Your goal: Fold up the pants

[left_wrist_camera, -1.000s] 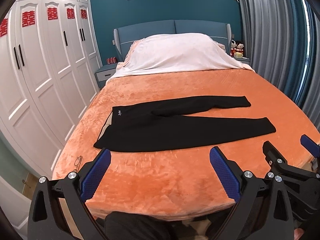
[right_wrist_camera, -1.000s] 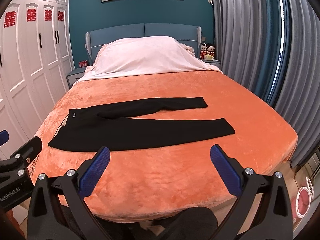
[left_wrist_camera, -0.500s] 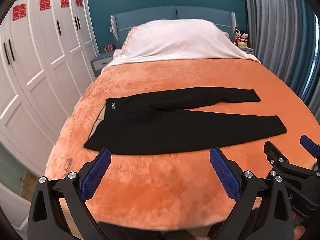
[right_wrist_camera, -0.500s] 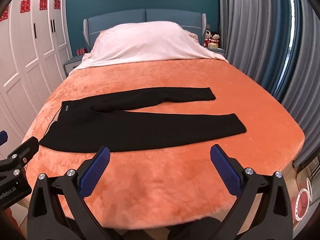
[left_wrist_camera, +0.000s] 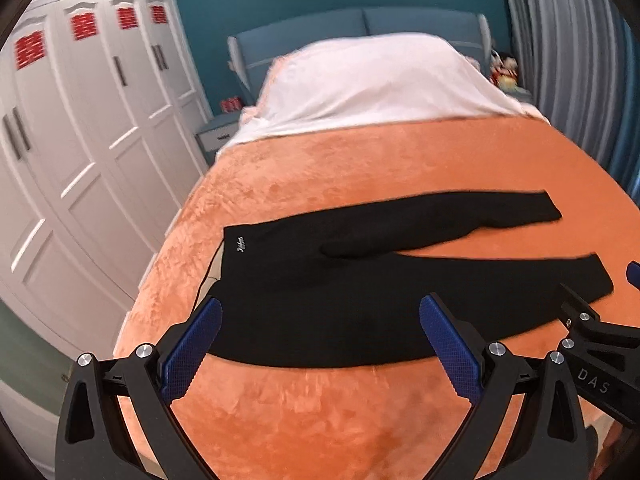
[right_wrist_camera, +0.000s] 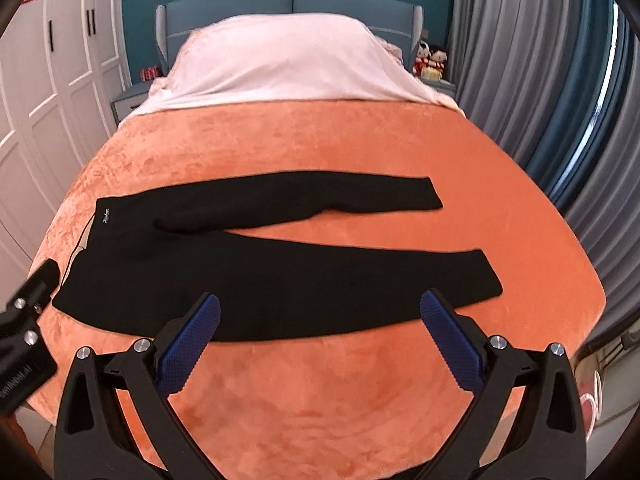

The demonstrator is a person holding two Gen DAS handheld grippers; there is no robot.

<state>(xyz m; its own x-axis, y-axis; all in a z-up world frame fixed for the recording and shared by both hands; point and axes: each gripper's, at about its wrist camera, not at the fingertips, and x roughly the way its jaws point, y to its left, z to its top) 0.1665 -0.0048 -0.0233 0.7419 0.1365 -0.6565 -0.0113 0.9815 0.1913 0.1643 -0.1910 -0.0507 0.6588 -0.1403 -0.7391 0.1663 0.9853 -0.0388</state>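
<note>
Black stretch pants (left_wrist_camera: 360,280) spread flat across orange plush blanket (left_wrist_camera: 360,168), waistband left, both legs running right, unfolded. Left gripper (left_wrist_camera: 320,344) spread wide, blue pads either side of the near edge, holding nothing. Right gripper (right_wrist_camera: 320,332) equally wide, empty, poised above the near leg.

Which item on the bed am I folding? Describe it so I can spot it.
On the orange blanket, below the white cover, lie black pants, flat, waistband left, legs splayed rightward. They are the only dark garment there.
</note>
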